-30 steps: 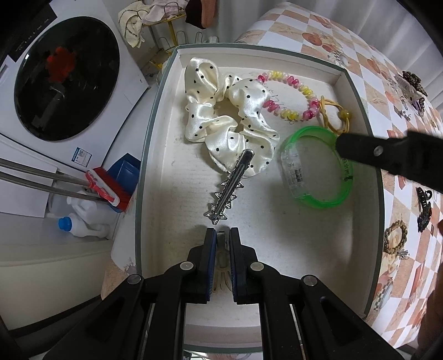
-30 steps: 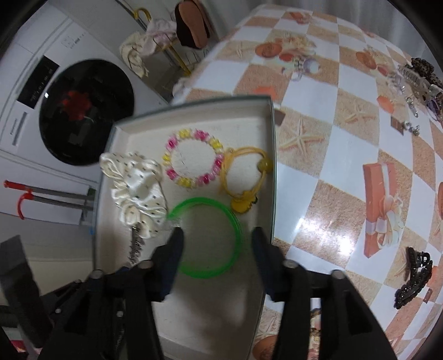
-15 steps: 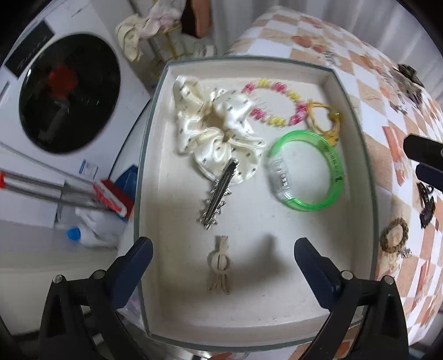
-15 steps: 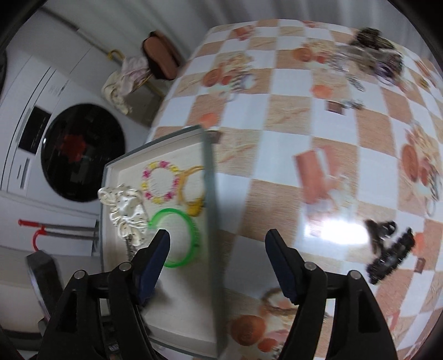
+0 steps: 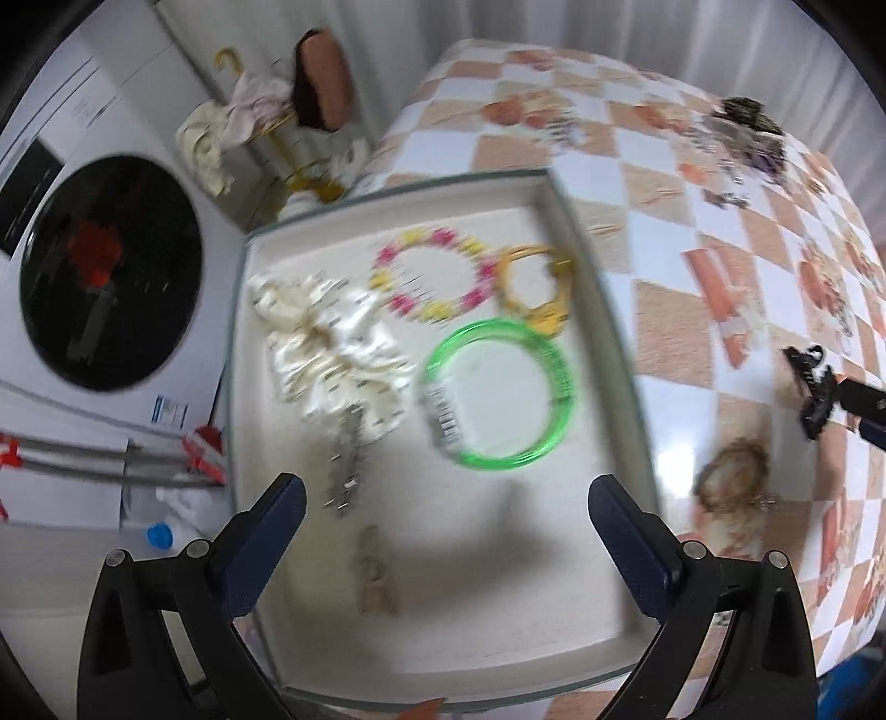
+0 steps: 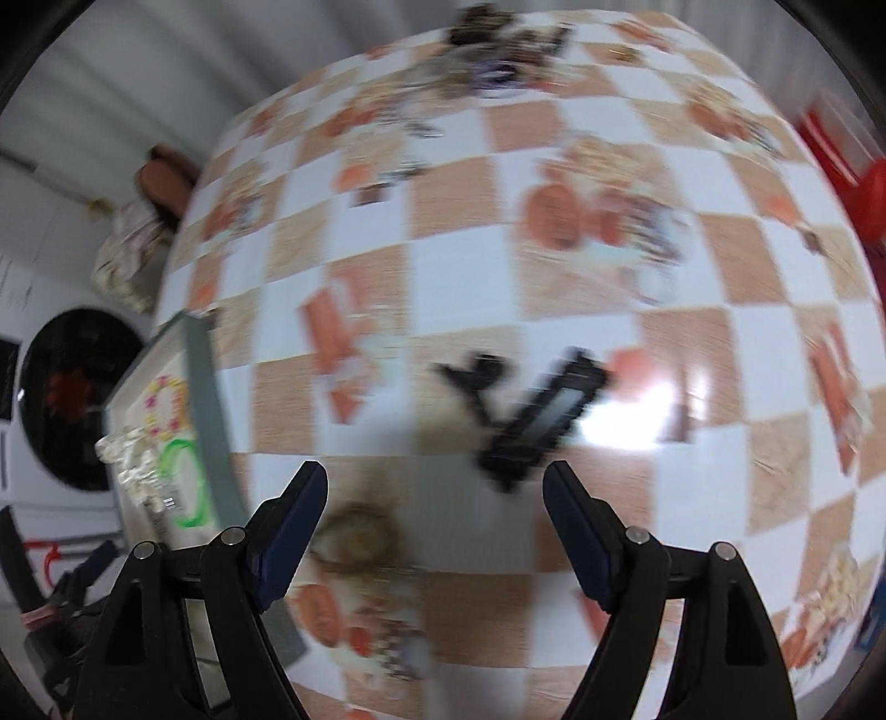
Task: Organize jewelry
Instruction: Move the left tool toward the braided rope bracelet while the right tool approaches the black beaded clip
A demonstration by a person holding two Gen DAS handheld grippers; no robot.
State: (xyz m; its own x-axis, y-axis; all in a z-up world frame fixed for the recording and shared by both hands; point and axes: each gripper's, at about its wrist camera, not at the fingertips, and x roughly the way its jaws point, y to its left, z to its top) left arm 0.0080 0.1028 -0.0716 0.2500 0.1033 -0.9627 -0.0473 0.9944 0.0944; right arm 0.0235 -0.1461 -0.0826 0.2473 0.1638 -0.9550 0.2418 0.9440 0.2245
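A grey-rimmed white tray (image 5: 620, 343) holds a cream polka-dot scrunchie (image 5: 326, 343), a pink-and-yellow bead bracelet (image 5: 434, 277), a yellow hair tie (image 5: 534, 282), a green bangle (image 5: 501, 393), a silver star clip (image 5: 346, 471) and a beige clip (image 5: 376, 576). My left gripper (image 5: 446, 515) is open and empty above the tray's near end. My right gripper (image 6: 434, 509) is open and empty over the table, just short of a black claw clip (image 6: 526, 415). That clip also shows in the left wrist view (image 5: 811, 387). A brown beaded bracelet (image 6: 360, 534) lies by my right gripper's left finger.
The checkered tablecloth (image 6: 554, 277) carries a blurred pile of more jewelry at the far edge (image 6: 498, 50). A washing machine (image 5: 105, 271) stands left of the table, with a spray bottle (image 5: 177, 509) on the floor. The tray (image 6: 202, 387) sits at the table's left edge.
My left gripper opened, let go of the beige clip in the tray, then drew back and swung right. My right gripper swung right from the tray to above the black claw clip.
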